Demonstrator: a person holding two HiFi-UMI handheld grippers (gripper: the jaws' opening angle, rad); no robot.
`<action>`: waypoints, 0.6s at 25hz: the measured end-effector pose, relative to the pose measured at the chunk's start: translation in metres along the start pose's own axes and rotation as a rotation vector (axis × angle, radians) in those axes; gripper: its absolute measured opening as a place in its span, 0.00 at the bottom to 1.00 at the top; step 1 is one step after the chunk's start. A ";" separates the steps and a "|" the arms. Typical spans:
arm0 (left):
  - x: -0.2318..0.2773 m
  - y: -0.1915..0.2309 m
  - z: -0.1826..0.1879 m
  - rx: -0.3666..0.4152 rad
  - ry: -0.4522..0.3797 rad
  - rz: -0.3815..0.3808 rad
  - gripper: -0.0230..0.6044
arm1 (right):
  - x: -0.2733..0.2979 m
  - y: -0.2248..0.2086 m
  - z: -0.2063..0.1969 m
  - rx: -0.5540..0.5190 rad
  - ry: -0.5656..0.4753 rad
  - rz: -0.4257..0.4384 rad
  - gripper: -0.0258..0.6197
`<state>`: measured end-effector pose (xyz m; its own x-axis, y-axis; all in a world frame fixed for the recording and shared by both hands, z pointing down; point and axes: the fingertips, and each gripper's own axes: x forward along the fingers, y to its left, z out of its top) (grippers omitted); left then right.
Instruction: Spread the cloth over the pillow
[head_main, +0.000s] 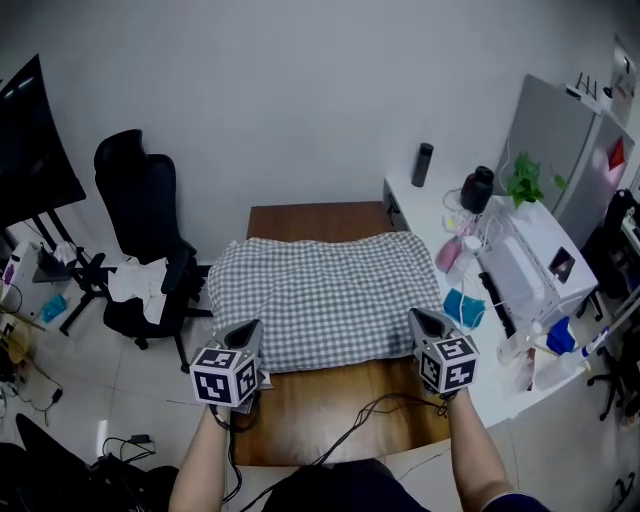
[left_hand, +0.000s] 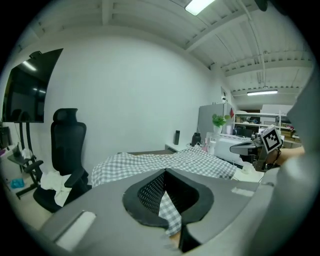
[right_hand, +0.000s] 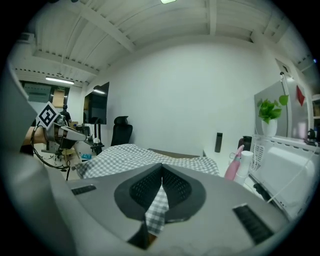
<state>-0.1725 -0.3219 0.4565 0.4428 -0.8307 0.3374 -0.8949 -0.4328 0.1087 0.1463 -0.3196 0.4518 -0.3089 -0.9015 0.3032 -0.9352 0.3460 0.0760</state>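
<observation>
checked cloth (head_main: 330, 295) across the wooden desk (head_main: 325, 220), my left claw (head_main: 250, 330) and right claw (head_main: 419, 320) each clamped on a near corner

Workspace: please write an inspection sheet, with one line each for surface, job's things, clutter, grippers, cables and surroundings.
Surface: wooden table, near part bare.
Job's things: checked cloth lies spread over a bulk; the pillow itself is hidden.
Clutter: pink bottle and other small items on the white counter beside the table.
Grippers: left gripper and right gripper are each shut on a near corner of the cloth.
Cables: black cable on the table's near part.
Surroundings: black chair, plant, white wall.
</observation>
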 end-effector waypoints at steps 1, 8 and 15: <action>0.001 -0.005 0.002 0.003 -0.003 -0.010 0.05 | 0.000 0.005 0.003 0.000 -0.006 0.004 0.04; 0.004 -0.047 0.032 0.032 -0.053 -0.087 0.05 | -0.004 0.037 0.040 -0.012 -0.071 0.036 0.04; -0.009 -0.104 0.065 0.062 -0.120 -0.121 0.05 | -0.030 0.061 0.076 -0.014 -0.151 0.109 0.04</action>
<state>-0.0802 -0.2922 0.3810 0.5539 -0.8055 0.2105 -0.8311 -0.5500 0.0822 0.0855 -0.2914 0.3754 -0.4321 -0.8867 0.1646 -0.8924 0.4467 0.0637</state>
